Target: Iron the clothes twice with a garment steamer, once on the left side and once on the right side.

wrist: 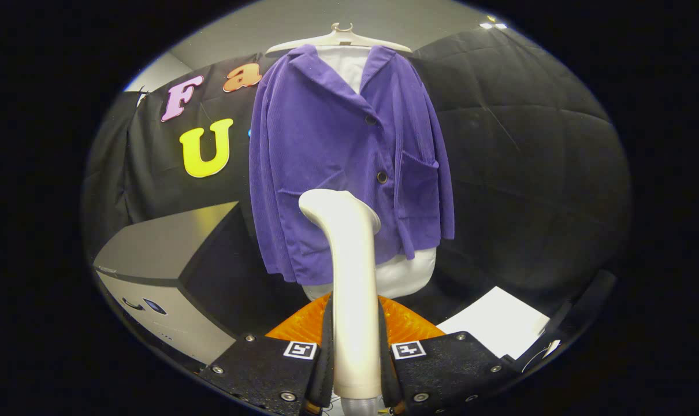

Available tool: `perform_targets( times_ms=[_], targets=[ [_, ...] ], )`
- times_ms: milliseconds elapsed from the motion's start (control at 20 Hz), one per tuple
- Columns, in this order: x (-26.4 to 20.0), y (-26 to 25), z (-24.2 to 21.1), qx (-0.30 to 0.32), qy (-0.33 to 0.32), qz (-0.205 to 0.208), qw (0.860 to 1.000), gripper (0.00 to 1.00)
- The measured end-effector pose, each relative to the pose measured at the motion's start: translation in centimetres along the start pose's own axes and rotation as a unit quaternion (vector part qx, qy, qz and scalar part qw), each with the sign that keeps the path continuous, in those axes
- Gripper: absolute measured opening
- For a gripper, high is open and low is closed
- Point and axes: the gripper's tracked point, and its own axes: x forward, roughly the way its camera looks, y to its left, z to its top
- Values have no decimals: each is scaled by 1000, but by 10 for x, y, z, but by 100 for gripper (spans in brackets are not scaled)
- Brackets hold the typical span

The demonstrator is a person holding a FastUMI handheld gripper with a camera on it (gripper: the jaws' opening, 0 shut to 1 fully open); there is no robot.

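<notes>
A purple corduroy jacket (pixel 338 156) hangs on a pale hanger (pixel 339 38) over a white garment (pixel 404 271), straight ahead of the fingers. My gripper (pixel 354 358) is shut on the cream handle of the garment steamer (pixel 349 277), which stands upright between both fingers. The steamer's head (pixel 335 207) rises in front of the jacket's lower middle, near the bottom button (pixel 382 177). Whether the head touches the cloth cannot be told from here.
A grey box-shaped unit (pixel 164 260) stands to the left below the jacket. A white sheet (pixel 499 329) lies on the dark surface to the right. An orange ribbed part (pixel 407 326) sits just behind the fingers. Black quilted cloth (pixel 528 162) lines the booth.
</notes>
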Motion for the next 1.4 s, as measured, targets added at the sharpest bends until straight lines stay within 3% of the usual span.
perform_targets(
  times_ms=[350,800,1150,1400],
  targets=[
    [-15,-32,95,-5,-78,16,997,33],
    [-10,-76,181,23,-138,10,990,33],
    [19,-88,256,22,-191,-12,981,33],
    [48,-85,286,11,-211,-17,977,32]
  ],
)
